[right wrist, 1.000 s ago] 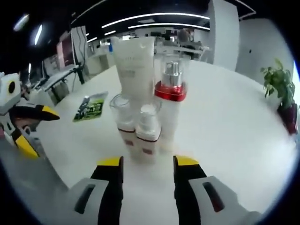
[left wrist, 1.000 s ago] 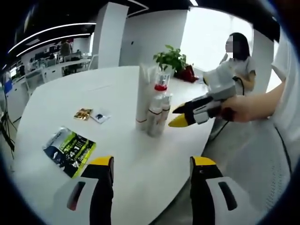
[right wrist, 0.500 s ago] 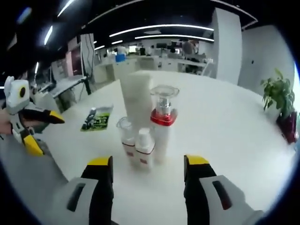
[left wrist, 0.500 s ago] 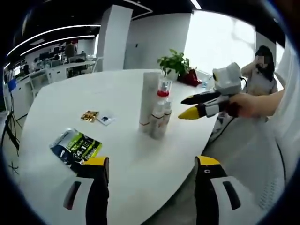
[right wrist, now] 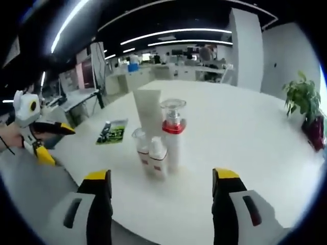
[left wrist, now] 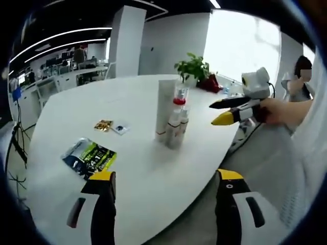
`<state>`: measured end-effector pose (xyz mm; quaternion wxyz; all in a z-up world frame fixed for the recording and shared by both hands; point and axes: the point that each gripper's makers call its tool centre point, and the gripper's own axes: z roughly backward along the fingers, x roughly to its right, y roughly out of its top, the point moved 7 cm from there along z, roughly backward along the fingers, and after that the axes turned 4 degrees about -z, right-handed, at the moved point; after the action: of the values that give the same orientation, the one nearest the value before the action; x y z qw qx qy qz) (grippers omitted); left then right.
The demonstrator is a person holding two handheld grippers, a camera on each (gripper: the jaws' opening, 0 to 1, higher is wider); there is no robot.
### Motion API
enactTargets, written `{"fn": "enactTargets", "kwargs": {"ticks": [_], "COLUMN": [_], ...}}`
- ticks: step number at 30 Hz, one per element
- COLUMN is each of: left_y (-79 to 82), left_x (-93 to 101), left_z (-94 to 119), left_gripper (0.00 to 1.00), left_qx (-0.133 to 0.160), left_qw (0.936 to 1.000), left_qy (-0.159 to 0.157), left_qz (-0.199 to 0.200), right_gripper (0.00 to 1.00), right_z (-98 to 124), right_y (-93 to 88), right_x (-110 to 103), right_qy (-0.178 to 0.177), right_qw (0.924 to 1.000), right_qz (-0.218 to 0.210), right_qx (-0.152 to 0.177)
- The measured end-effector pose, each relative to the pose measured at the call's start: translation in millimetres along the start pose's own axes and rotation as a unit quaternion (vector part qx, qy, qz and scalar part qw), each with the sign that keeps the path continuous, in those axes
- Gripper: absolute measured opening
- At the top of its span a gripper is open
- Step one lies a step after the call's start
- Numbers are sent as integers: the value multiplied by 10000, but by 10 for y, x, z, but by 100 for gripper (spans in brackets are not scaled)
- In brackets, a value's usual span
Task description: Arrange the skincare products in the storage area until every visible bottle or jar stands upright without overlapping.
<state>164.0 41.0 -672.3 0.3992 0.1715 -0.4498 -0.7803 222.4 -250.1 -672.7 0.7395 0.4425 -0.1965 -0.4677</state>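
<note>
Four skincare containers stand upright in a tight cluster near the middle of my white table (right wrist: 255, 138): a tall white tube (right wrist: 148, 113), a red-collared pump bottle (right wrist: 172, 133) and two small clear-capped bottles (right wrist: 151, 155) in front. My left gripper (left wrist: 166, 179) and right gripper (right wrist: 161, 178) both hover off the table edge, jaws spread wide, gripping nothing. A green packet (left wrist: 88, 157) lies well apart from the cluster.
</note>
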Motion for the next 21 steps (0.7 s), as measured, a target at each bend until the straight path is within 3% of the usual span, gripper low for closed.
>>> {"fn": "enactTargets", "kwargs": {"ticks": [3,7,14,21], "left_y": [-5,-5,76,122], "left_x": [27,3,28,73], "left_z": [43,75,171,224], "left_gripper": [75,87,87,98], "left_qx": [-7,-115,18,242], "left_qw": [9999,9995,9993,9989], "left_qy": [72,233,280,145], "left_qz": [84,197,262,374], "right_gripper": [82,86,88,91], "right_z": [70,112,195,258], "right_y": [3,-2,-3,33], "right_x": [17,2,-42,-86], "right_qy": [3,101,250,444], "right_qw": [10000,9995,9993,9987], "right_qz": [-82,-280,-274,-179], "right_qx": [34,107,100,198]}}
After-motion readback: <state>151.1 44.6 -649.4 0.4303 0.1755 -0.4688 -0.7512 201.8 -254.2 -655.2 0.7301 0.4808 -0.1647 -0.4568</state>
